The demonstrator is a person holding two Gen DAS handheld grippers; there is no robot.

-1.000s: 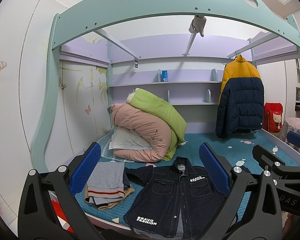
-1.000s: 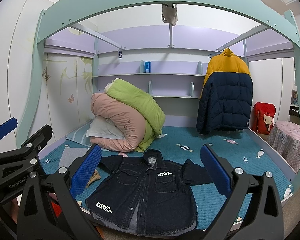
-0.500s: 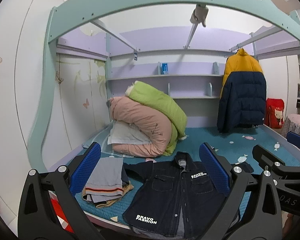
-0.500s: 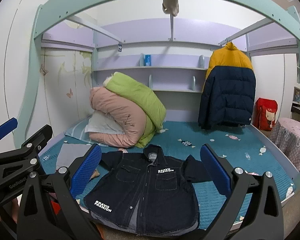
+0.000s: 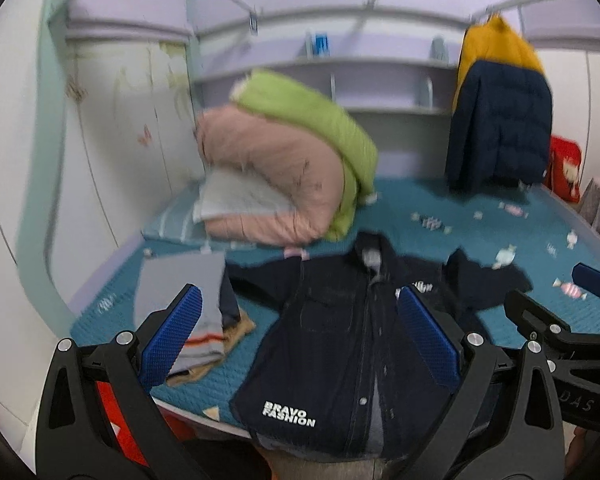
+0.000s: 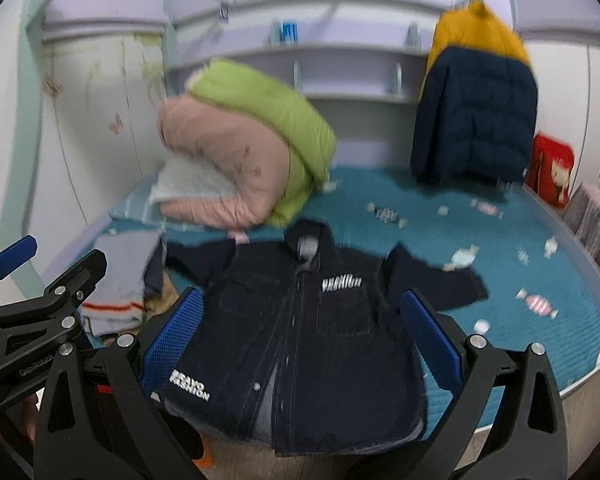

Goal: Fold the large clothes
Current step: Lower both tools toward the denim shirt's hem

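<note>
A dark denim jacket (image 5: pixel 340 332) with white "BRAVO FASHION" lettering lies spread face up on the teal bed, collar away from me, hem over the near edge; it also shows in the right wrist view (image 6: pixel 312 332). My left gripper (image 5: pixel 300 340) is open and empty, held above the jacket's lower half. My right gripper (image 6: pixel 300 340) is open and empty above the jacket's middle. The left gripper (image 6: pixel 40 300) shows at the lower left of the right wrist view, the right gripper (image 5: pixel 560 312) at the right of the left wrist view.
A stack of folded clothes (image 5: pixel 180 308) lies left of the jacket. Rolled pink and green quilts (image 5: pixel 284 168) sit at the back left. A yellow and navy puffer coat (image 5: pixel 500 108) hangs at the back right. The bed frame arches overhead.
Both grippers have moved forward and down toward the bed, so the jacket looks larger and closer. Both stay open. The jacket has not moved.
</note>
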